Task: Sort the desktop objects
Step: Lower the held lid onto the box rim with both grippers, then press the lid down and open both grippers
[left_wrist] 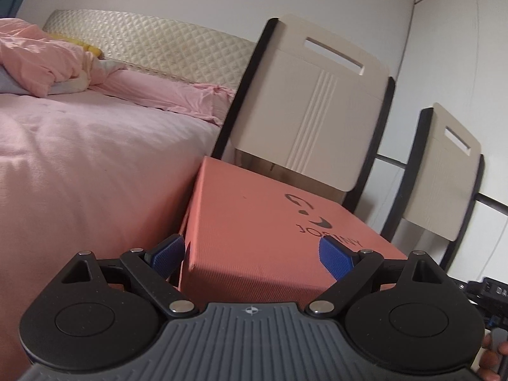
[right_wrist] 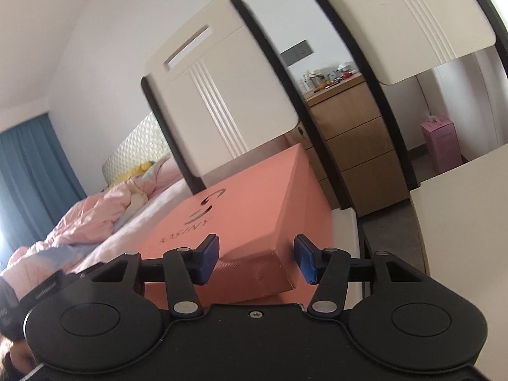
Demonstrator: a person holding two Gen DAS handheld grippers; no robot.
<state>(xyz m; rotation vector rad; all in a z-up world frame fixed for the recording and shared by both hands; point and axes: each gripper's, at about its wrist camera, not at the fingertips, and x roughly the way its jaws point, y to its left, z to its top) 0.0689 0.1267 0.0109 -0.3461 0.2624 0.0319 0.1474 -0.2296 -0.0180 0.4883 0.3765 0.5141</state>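
An orange-pink cardboard box with a dark logo on its lid stands close in front of both grippers, beside the bed. My left gripper is open, its blue pads spread to either side of the box's near corner, not clamped on it. In the right wrist view the same box lies tilted in frame. My right gripper is open, its blue pads standing on either side of the box's near corner edge with a gap.
A bed with a pink sheet and crumpled pink duvet lies left. Two cream chairs with black frames stand behind the box. A wooden drawer unit and a pink box stand farther off.
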